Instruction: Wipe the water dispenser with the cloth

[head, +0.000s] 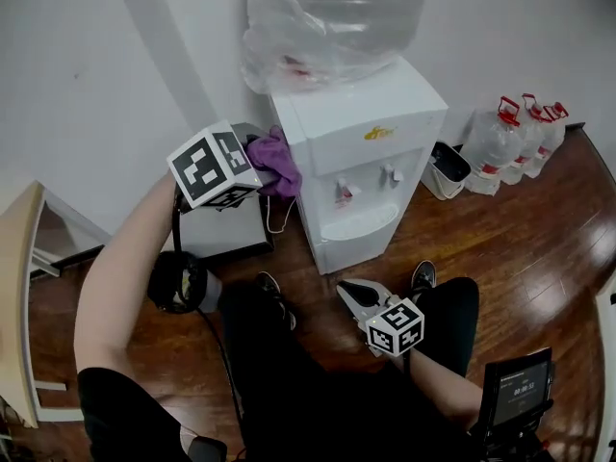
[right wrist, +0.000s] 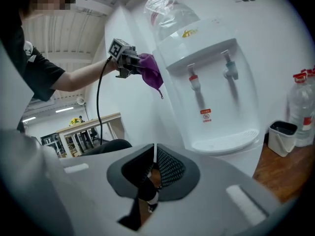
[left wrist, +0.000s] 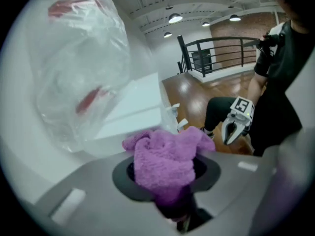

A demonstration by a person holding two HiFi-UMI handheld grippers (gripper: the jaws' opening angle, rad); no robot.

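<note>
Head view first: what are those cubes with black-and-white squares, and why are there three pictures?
No robot here: a person holds a two-jaw hand tool in each hand; the marked cubes are part of them. The head view looks down from the person's head; the other two come from cameras on the tools. The left gripper is clamped on a crumpled purple cloth beside the white water dispenser. The right gripper, lower, has its jaws together, empty. Clear plastic jugs with red caps stand on the wooden floor.

Cloth (head: 275,163) left of water dispenser (head: 358,135), bottles (head: 502,142) right
</note>
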